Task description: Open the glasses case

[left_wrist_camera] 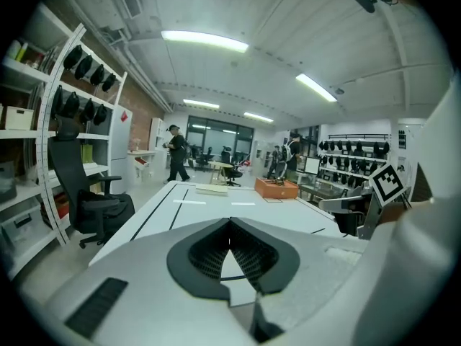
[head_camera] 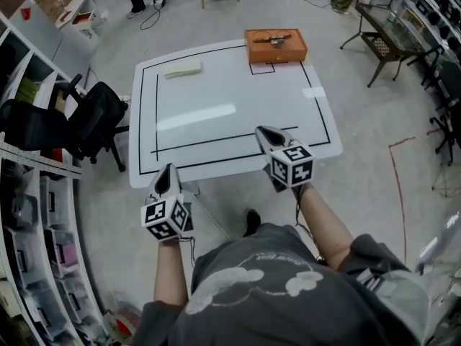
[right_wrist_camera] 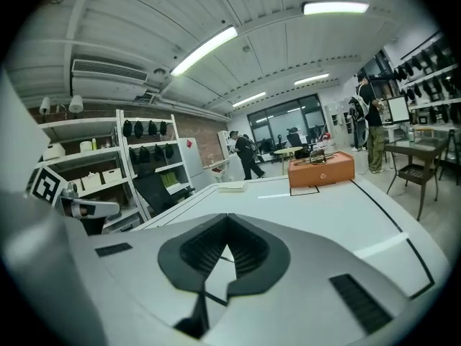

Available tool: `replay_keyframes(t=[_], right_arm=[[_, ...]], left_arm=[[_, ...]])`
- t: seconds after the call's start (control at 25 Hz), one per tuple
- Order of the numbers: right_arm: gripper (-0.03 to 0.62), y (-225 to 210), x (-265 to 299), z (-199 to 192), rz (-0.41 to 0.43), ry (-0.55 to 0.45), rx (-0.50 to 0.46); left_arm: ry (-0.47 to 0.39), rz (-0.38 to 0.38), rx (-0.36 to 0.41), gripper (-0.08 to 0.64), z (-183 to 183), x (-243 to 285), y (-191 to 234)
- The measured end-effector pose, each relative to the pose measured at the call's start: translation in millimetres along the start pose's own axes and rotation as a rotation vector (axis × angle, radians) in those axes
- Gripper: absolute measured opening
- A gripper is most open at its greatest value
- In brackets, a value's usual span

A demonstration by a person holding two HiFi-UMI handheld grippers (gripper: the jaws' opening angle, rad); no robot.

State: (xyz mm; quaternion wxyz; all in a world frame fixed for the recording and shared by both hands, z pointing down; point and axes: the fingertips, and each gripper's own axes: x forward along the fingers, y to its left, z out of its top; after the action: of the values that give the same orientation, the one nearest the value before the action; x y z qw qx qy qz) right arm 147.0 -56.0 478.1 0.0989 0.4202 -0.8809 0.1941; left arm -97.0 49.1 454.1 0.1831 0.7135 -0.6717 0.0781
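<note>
A flat cream glasses case (head_camera: 183,68) lies closed at the far left of the white table (head_camera: 238,107). The left gripper view shows the case (left_wrist_camera: 211,189) far ahead, as does the right gripper view (right_wrist_camera: 231,187). My left gripper (head_camera: 168,171) hovers just off the table's near left edge, its jaws shut (left_wrist_camera: 230,222) and holding nothing. Over the table's near right part, my right gripper (head_camera: 263,132) is also shut and empty (right_wrist_camera: 228,217). Both point toward the far side, well short of the case.
An orange box (head_camera: 275,45) with a pair of glasses on top stands at the far edge. A black office chair (head_camera: 86,121) and shelving are to the left, and a metal side table (head_camera: 382,45) is to the right. People walk in the background (left_wrist_camera: 175,161).
</note>
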Motion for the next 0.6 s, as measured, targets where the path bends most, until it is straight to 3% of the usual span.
replay_keyframes(t=[0.2,0.6], right_arm=[[0.002,-12,25,5,0.044,0.020,-0.022],[0.002,-19,43,8,0.054,0.033,-0.014]], left_arm=[[0.003,0.048,-0.008,0.002,3,18,1],[0.040,0.037,0.008,0.002,7,61,5]])
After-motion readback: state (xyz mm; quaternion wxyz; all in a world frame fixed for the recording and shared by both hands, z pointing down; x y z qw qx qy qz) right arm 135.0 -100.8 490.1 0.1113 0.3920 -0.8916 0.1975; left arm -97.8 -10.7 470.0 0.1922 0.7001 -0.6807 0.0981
